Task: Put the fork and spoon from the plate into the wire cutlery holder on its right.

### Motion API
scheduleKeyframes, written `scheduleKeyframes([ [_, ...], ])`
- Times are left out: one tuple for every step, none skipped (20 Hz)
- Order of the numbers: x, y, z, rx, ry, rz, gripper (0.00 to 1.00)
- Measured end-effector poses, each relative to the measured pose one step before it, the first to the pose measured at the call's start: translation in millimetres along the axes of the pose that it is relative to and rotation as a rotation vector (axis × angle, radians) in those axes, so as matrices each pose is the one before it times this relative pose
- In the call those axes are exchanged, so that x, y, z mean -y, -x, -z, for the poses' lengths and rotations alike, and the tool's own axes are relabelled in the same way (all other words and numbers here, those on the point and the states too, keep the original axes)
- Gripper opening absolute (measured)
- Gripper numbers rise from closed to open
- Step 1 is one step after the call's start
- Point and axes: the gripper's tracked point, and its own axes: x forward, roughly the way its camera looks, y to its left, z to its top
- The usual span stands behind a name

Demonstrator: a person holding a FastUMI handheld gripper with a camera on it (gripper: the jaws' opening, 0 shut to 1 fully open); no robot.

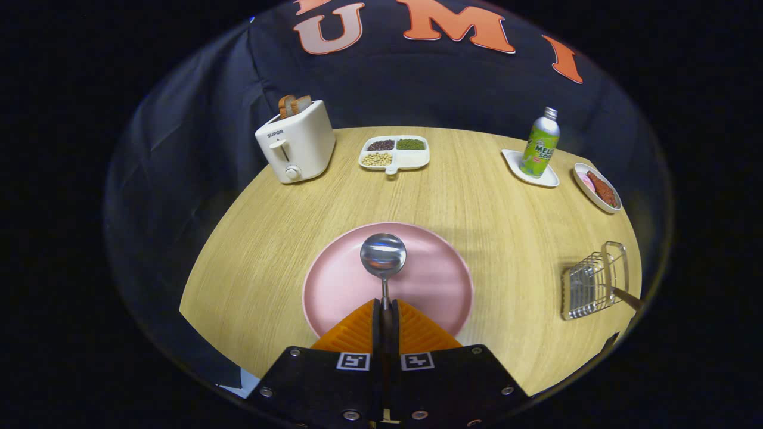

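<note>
Spoon (383,257): handle pinched between both fingers of my tool (386,313), bowl pointing straight ahead, long axis in line with the fingers, over the pink plate (334,286). Wire cutlery holder (593,285): well off to the right near the bench (477,202) edge, a handle, likely the fork's, already jutting from it. Beyond: toaster (296,143), divided dish (394,153), bottle (540,144).

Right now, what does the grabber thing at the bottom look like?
The hand-held gripper has two wedge-shaped fingers with ridged faces that narrow toward the tips. Behind them sits a dark, flat body with silver screws along its edges. Two small square black-and-white marker tags sit on top, one behind each finger. No cables or sleeves are visible.
</note>
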Motion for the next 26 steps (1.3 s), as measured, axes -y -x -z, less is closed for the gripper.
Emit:
scheduleKeyframes([
  [8.02,5.77,-1.5,-0.00567,-0.00791,0.0036,0.05],
  [8.77,5.83,-2.47,-0.00627,-0.01373,0.00176,0.04],
  [9.71,6.05,-2.63,-0.007,-0.01513,0.00452,0.05],
  [12.32,7.15,-2.6,-0.00556,-0.01772,0.00587,0.05],
  [10.13,4.92,-2.49,-0.00237,-0.01229,0.00609,0.05],
  [12.18,5.19,-3.05,-0.00223,-0.01032,0.01077,0.05],
  [12.02,4.48,-0.97,-0.00659,-0.00663,0.01372,0.05],
  [13.02,4.77,-1.21,-0.00339,-0.00464,0.01352,0.04],
  [12.16,4.47,-0.49,-0.00664,0.00153,0.01372,0.05],
  [12.24,5.08,0.19,-0.00803,-0.00006,0.00998,0.05],
  [12.35,5.34,-0.66,-0.00794,-0.00292,0.00647,0.05],
  [12.57,5.61,-1.3,-0.00686,-0.00731,0.01057,0.04],
  [11.0,4.03,-1.42,-0.00364,-0.00204,0.01248,0.05],
  [10.93,3.33,-1.89,-0.00607,0.00067,0.01198,0.05],
  [12.02,4.59,-1.2,-0.00594,-0.00099,0.01121,0.04],
  [11.06,3.62,-0.65,-0.00781,-0.00105,0.01327,0.05],
  [11.83,2.23,-0.03,-0.00984,0.00148,0.01617,0.05],
  [10.73,2.19,-0.17,-0.01126,-0.00285,0.01374,0.05],
  [8.19,2.27,1.03,-0.01185,-0.00313,0.00855,0.05],
  [7.37,0.86,0.52,-0.01489,-0.00095,0.00731,0.05],
  [6.62,0.12,0.14,-0.01302,-0.0018,0.00648,0.05],
  [4.24,0.0,1.35,-0.01857,0.00038,0.00275,0.05],
  [2.96,-0.77,-0.41,-0.01652,-0.00205,-0.0012,0.05],
  [3.07,-1.45,-0.15,-0.01721,-0.00135,-0.00164,0.05],
  [4.25,-1.63,1.36,-0.02043,0.00567,-0.00077,0.05],
  [4.86,-1.95,-0.09,-0.01911,0.00448,0.00602,0.05],
])
